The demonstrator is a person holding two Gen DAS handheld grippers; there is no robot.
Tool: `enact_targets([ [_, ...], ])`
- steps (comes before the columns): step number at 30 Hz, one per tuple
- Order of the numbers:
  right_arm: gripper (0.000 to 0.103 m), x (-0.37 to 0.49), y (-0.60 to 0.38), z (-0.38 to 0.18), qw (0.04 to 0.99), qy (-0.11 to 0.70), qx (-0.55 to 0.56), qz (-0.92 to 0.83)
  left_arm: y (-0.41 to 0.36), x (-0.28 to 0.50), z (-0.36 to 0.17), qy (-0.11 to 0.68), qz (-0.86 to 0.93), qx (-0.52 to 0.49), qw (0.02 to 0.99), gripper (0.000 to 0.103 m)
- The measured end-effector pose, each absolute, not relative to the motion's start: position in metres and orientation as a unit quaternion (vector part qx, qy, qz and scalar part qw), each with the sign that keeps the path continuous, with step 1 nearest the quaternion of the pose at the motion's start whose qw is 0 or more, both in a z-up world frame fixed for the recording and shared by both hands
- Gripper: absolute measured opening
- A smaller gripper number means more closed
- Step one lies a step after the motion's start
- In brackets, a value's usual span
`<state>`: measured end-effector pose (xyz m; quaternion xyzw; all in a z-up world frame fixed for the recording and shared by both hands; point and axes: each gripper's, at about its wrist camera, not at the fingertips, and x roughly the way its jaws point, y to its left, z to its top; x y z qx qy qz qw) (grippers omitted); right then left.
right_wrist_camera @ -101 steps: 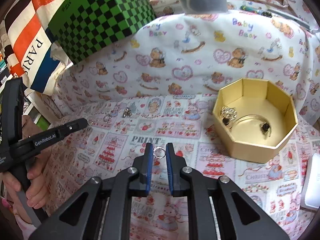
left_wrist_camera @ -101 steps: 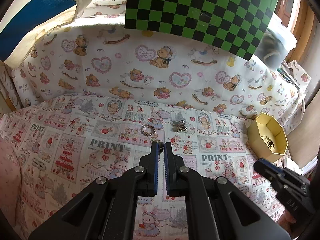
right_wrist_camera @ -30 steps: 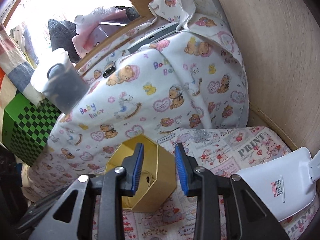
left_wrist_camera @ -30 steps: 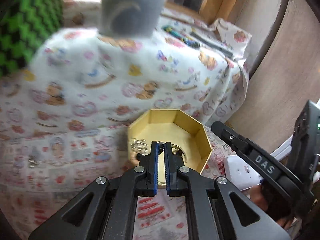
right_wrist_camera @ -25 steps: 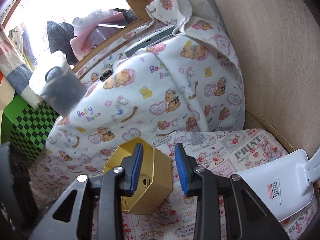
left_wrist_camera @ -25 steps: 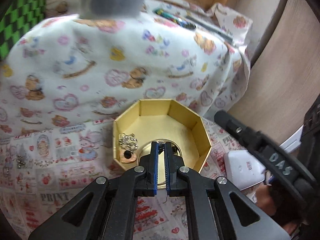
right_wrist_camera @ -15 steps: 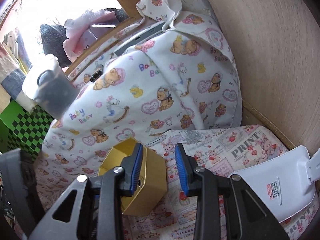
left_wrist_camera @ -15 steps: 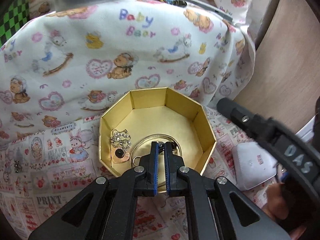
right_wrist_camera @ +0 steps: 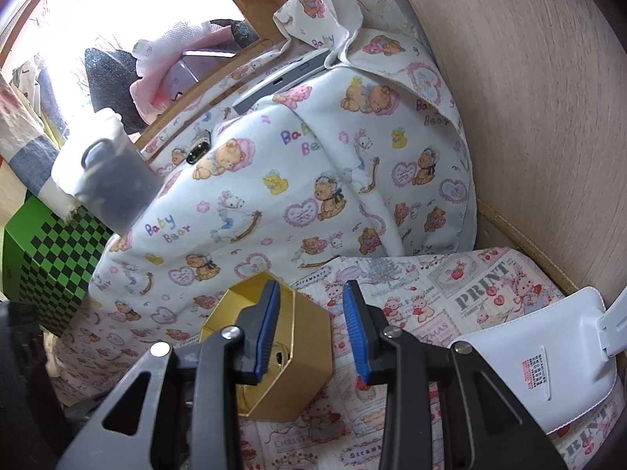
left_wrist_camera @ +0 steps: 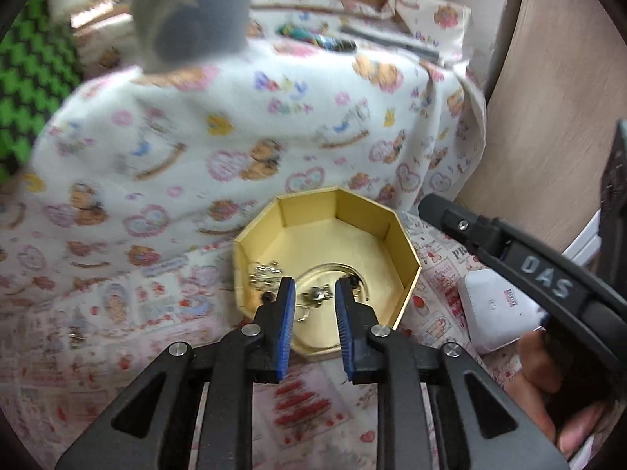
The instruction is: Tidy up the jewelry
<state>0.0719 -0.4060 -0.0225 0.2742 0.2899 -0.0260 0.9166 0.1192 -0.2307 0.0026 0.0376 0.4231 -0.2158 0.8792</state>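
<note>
A gold octagonal box (left_wrist_camera: 395, 250) sits on the printed cloth and holds several small silver pieces (left_wrist_camera: 266, 272) and a clear bangle (left_wrist_camera: 333, 270). My left gripper (left_wrist_camera: 312, 305) is open just above the box's near side, with a small silver piece (left_wrist_camera: 318, 293) lying in the box between its fingers. My right gripper (right_wrist_camera: 311, 325) is open and empty, to the right of the box (right_wrist_camera: 301, 356); it also shows at the right of the left wrist view (left_wrist_camera: 505, 250).
A small silver piece (left_wrist_camera: 74, 337) lies on the cloth at the left. A white device (left_wrist_camera: 495, 313) lies right of the box. A bear-print cloth mound (left_wrist_camera: 235, 137), a green checkered box (right_wrist_camera: 51, 258) and a wooden wall (right_wrist_camera: 529, 117) enclose the area.
My left gripper carried a small piece from the cloth to the box and has opened; the piece now lies in the box. My right gripper stayed open beside the box.
</note>
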Motion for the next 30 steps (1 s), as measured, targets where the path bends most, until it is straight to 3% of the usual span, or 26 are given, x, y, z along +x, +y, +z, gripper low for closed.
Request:
enact_targets([
  [5, 0.031, 0.068, -0.397, -0.017, 0.925, 0.282, 0.251, -0.032, -0.196, 0.097, 0.026, 0.376, -0.193, 0.037, 0.906, 0.027],
  [15, 0.031, 0.063, -0.358, -0.006, 0.947, 0.268, 0.179, 0.023, -0.121, 0.056, 0.043, 0.303, -0.130, -0.002, 0.944, 0.028],
  [18, 0.035, 0.061, -0.346, -0.006, 0.951, 0.266, 0.154, 0.028, -0.104, 0.051, 0.037, 0.295, -0.121, -0.014, 0.948, 0.033],
  [26, 0.041, 0.067, -0.319, -0.016, 0.954, 0.281, 0.100, 0.035, -0.084, 0.065, 0.006, 0.307, -0.071, -0.004, 0.949, 0.033],
  [30, 0.055, 0.066, -0.317, -0.018, 0.956, 0.275, 0.099, 0.031, -0.065, 0.067, 0.003, 0.312, -0.062, -0.028, 0.948, 0.037],
])
